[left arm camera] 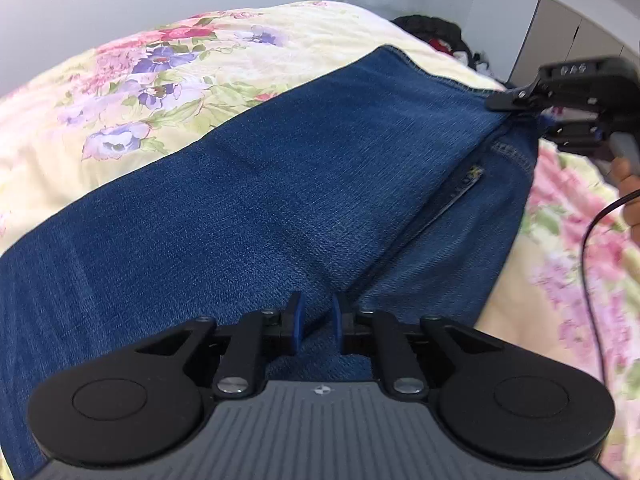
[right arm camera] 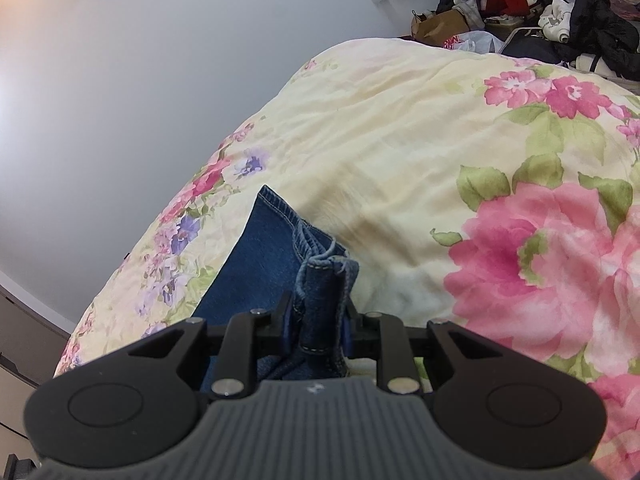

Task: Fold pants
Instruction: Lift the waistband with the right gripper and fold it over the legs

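Observation:
Blue denim pants (left arm camera: 280, 200) lie folded lengthwise across a floral bedspread (left arm camera: 140, 80), one layer over another with a pocket label showing at the right. My left gripper (left arm camera: 316, 320) hovers low over their near part. Its jaws stand narrow with denim in the gap, and I cannot tell whether the blue pads (left arm camera: 297, 316) pinch it. My right gripper (right arm camera: 316, 320) is shut on a bunched seam end of the pants (right arm camera: 280, 256). In the left wrist view the right gripper (left arm camera: 520, 114) holds the far right corner of the denim a little off the bed.
A person's hand (left arm camera: 628, 184) holds the right gripper, and a black cable (left arm camera: 592, 240) hangs from it. A pile of clothes and bags (right arm camera: 540, 12) sits beyond the bed. Grey cabinets (left arm camera: 560, 40) stand at the far right. A pale wall (right arm camera: 160, 80) borders the bed.

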The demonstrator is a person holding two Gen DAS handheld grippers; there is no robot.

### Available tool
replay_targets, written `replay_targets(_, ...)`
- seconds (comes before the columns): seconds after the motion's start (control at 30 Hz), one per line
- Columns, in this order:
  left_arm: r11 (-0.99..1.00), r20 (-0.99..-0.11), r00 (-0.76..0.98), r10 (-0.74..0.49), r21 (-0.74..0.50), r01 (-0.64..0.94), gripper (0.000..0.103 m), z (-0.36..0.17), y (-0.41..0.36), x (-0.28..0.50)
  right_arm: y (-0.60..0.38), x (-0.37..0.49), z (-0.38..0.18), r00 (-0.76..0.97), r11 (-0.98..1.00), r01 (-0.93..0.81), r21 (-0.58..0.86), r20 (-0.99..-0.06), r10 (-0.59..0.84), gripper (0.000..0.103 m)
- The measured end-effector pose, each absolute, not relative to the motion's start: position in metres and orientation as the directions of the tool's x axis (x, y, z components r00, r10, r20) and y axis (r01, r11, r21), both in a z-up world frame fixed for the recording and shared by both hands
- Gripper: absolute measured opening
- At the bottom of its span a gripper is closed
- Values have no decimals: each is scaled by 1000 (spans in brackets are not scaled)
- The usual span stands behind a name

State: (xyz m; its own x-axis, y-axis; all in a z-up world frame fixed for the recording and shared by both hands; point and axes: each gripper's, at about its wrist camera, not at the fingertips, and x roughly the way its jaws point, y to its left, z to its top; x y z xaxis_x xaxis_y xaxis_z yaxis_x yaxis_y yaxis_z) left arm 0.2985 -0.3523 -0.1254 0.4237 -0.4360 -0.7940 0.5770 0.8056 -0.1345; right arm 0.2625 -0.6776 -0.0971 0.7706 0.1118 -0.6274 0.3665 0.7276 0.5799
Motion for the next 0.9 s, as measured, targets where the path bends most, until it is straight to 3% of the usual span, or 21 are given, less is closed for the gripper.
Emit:
replay_targets(0.3, 898, -749, 570, -337, -74, 433, 19, -75, -238, 305, -619, 262, -24, 815, 833, 257, 489, -573, 85, 16)
replay_targets(0.57, 948, -746, 619, -245, -49, 316, 19, -58, -144, 303, -502, 269, 43, 837, 931, 82, 357, -531, 130, 14)
replay_targets(0.73, 954, -760, 609, -225, -45, 297, 19, -55, -102, 294, -419, 278, 49, 808, 951, -21, 308, -555, 198, 14)
replay_targets(0.9, 957, -776, 586, -235, -80, 279, 19, -63, -70, 289, -334, 284, 12, 720, 941, -124, 315, -625, 304, 14)
